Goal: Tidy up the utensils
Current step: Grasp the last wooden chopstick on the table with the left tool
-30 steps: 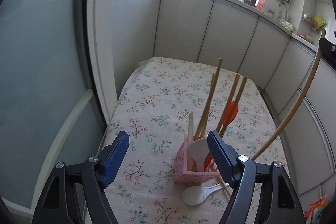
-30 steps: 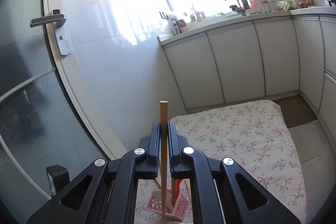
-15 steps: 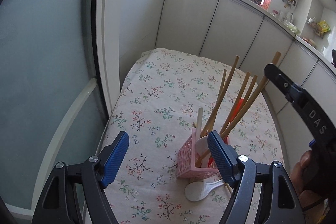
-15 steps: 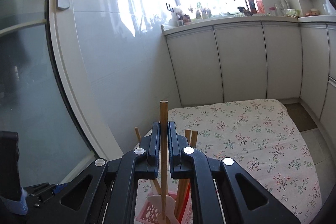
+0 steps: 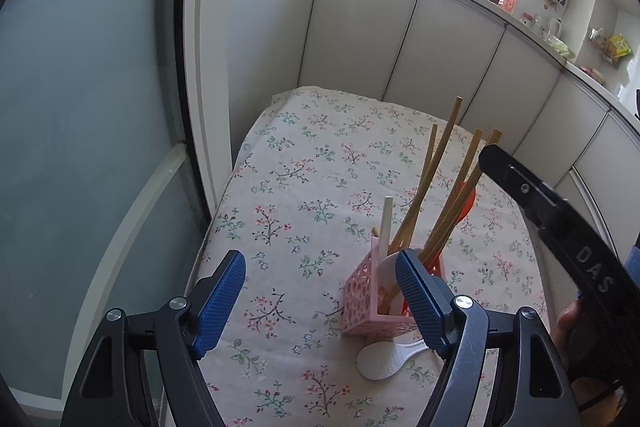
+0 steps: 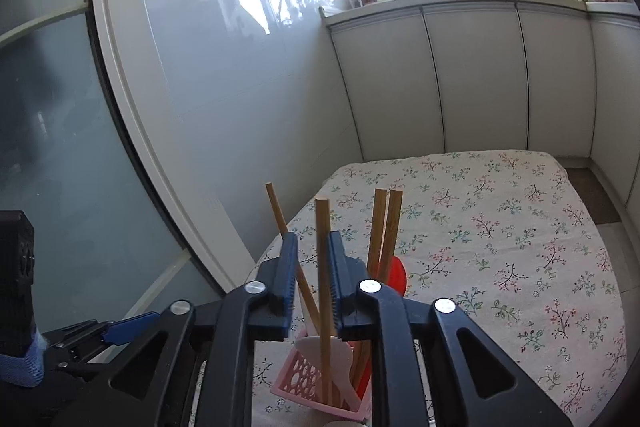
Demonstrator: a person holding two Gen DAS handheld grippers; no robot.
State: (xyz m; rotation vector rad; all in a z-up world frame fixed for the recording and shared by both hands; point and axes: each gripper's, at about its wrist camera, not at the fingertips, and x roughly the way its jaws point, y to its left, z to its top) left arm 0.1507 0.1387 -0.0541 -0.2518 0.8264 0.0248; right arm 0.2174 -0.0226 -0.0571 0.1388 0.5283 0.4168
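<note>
A pink perforated holder (image 5: 372, 299) stands on the floral tablecloth (image 5: 300, 179) with several wooden sticks, a red spatula (image 5: 466, 203) and a white spoon in it. A white rice paddle (image 5: 384, 357) lies flat just in front of it. My left gripper (image 5: 320, 255) hovers open and empty, its right finger in front of the holder. My right gripper (image 6: 312, 239) is above the holder (image 6: 308, 383) with its jaws opening. A wooden stick (image 6: 323, 267) stands between the pads, its lower end in the holder, with a gap on its left side.
White cabinets (image 6: 472, 79) with a countertop and sink line the far side. A glass door with a white frame (image 5: 200, 67) runs along the table's left edge. A person's hand (image 5: 568, 319) shows at the right behind the right gripper's finger (image 5: 520, 183).
My right gripper came down over the holder with the wooden stick, whose end now sits inside. Its jaws have parted from the stick. The left gripper barely moved.
</note>
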